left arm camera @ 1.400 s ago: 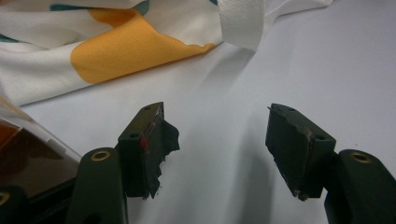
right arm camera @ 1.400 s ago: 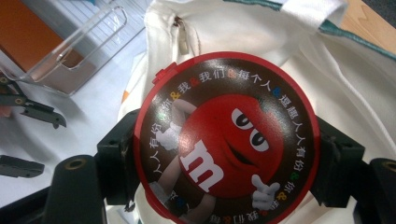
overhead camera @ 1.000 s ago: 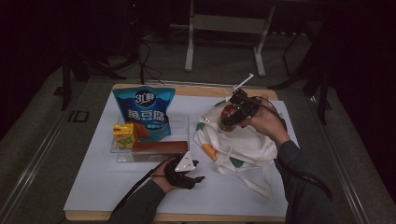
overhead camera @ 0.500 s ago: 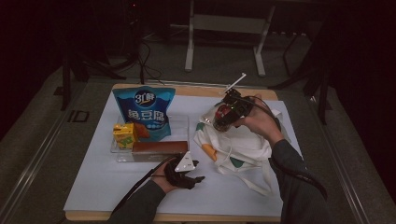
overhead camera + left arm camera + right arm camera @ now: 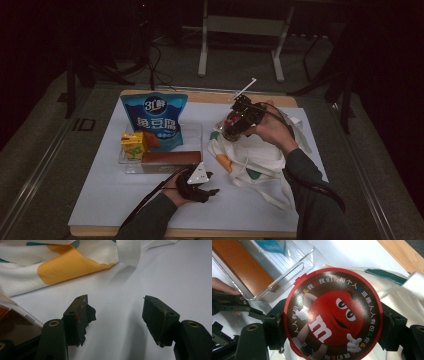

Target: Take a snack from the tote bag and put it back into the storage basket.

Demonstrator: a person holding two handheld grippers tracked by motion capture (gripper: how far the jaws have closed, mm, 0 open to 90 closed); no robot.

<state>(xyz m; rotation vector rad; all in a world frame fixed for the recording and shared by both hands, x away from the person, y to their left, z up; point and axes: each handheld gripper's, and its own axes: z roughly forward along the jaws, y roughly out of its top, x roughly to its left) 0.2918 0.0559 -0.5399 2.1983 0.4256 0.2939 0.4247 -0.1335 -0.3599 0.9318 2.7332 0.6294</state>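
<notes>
Right gripper [image 5: 332,327] clamped on a round red candy tin [image 5: 333,315], jaws pressing its opposite sides; tin held above the white tote bag [image 5: 260,155], lid face toward the gripper's camera. Left gripper [image 5: 117,320] rests on the white table sheet [image 5: 125,200], jaws apart, nothing between them. Clear tray [image 5: 200,135] just beside the bag holds a brown box [image 5: 170,159], probably chocolate; blue snack bag [image 5: 155,120] stands behind.

A dim room — grey floor [image 5: 45,150], a metal stand [image 5: 240,30] beyond the white-covered wooden table [image 5: 125,210], black cables [image 5: 155,60] trailing.
</notes>
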